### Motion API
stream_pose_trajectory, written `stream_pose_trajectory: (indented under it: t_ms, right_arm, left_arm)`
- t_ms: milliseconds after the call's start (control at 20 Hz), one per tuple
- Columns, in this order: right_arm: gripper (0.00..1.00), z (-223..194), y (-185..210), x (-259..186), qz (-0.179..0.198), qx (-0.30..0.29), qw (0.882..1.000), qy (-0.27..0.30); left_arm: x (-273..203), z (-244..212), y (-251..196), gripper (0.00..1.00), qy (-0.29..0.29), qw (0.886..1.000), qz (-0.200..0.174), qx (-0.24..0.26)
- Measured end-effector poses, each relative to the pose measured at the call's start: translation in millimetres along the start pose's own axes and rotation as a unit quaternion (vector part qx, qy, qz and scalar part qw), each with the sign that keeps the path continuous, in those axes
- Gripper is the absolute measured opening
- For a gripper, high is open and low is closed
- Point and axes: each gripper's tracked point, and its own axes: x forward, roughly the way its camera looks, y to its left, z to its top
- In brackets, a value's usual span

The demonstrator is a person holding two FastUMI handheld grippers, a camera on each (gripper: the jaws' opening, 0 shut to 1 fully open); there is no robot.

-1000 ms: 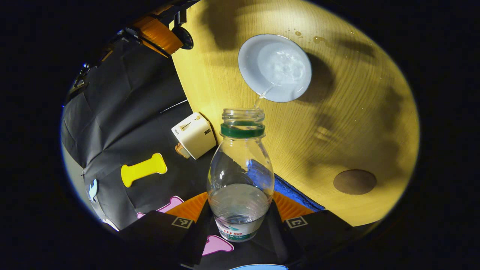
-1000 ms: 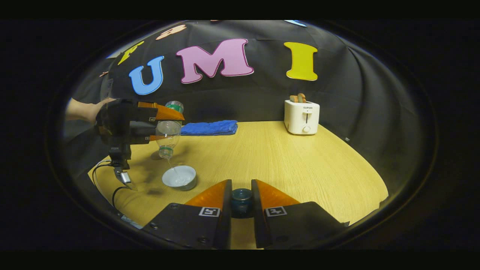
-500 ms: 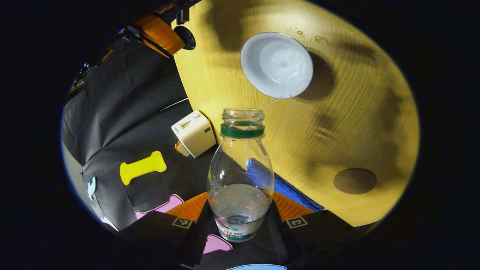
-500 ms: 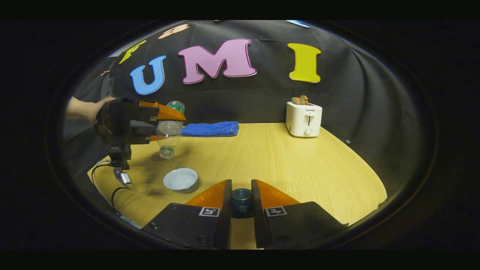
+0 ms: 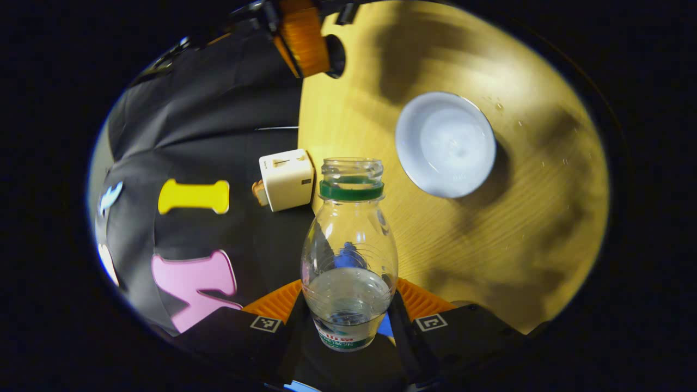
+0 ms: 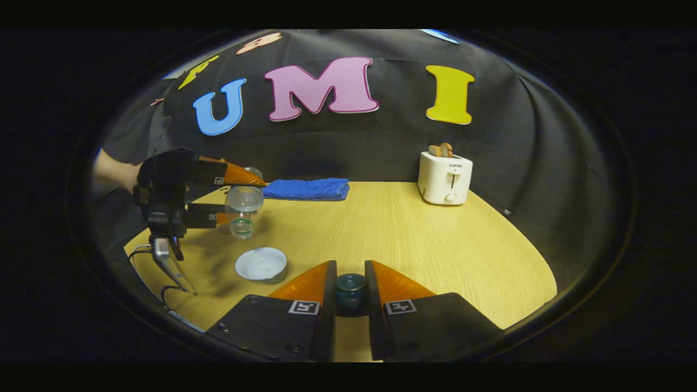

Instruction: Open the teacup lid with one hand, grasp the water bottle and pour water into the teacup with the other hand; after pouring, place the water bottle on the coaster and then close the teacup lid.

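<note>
- In the right gripper view, the left gripper (image 6: 231, 197) was at the far left, above the surface (image 6: 414, 239), held by a person's hand (image 6: 114, 173). Both its fingers pressed on the water bottle (image 6: 243, 204), which lay tilted with its open mouth towards the camera and a little downward.
- In the left gripper view, the same bottle (image 5: 349, 256) stood between the fingers of this gripper (image 5: 348, 310), with some water in its lower part. No stream came from the mouth.
- Just below and beside the bottle, the teacup (image 6: 261, 264) sat open on the surface, apart from the bottle. From above (image 5: 445, 144) it looked filled with water, and a few drops lay on the wood near it.
- At the bottom centre, the right gripper (image 6: 350, 291) was closed on the dark knob of the teacup lid (image 6: 350, 287) and held it to the right of the cup.
- I judge that the pouring was at its end and that the step in hand was to bring the bottle upright.
- The next move calls for carrying the bottle to the coaster, whose place I could not tell here, and setting it down straight before release. After that the lid must go over the cup.
- A blue towel (image 6: 306, 188) and a white toaster (image 6: 445, 177) stood at the back, well apart from the work.
</note>
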Motion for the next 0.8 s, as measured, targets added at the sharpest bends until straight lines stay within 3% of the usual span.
stream_pose_trajectory:
  t_ms: [50, 150, 250, 300, 400, 550, 600, 650, 800]
  right_arm:
    - [0.29, 2, 1, 2, 0.002, 0.005, 1.0, -0.001]
    - [0.29, 3, 0, 5, 0.0, 0.004, 1.0, 0.002]
    - [0.24, 9, 2, 9, -0.001, 0.0, 1.0, -0.001]
    - [0.29, 13, 5, 9, 0.0, -0.001, 1.0, -0.003]
    - [0.29, 22, 15, 13, 0.006, -0.002, 1.0, -0.009]
    - [0.29, 31, 35, 21, 0.018, -0.004, 1.0, -0.014]
    - [0.34, 33, 44, 24, 0.023, -0.003, 1.0, -0.013]
    - [0.29, 34, 53, 28, 0.029, -0.003, 0.999, -0.013]
    - [0.29, 32, 81, 36, 0.044, -0.003, 0.999, -0.014]
  left_arm:
    - [-3, 0, -1, 0.74, -0.005, 0.999, 0.0, -0.053]
    - [-14, -6, 7, 0.74, -0.002, 0.988, 0.007, -0.157]
    - [-26, -19, 21, 0.74, 0.004, 0.966, 0.019, -0.258]
    - [-27, -24, 27, 0.74, 0.01, 0.949, 0.025, -0.313]
    - [-32, -38, 32, 0.74, 0.025, 0.905, 0.038, -0.424]
    - [-47, -54, 35, 0.74, 0.028, 0.82, 0.051, -0.569]
    - [-44, -61, 38, 0.74, 0.023, 0.792, 0.061, -0.608]
    - [-41, -66, 40, 0.74, 0.013, 0.765, 0.069, -0.64]
    - [-29, -82, 37, 0.74, -0.005, 0.698, 0.096, -0.71]
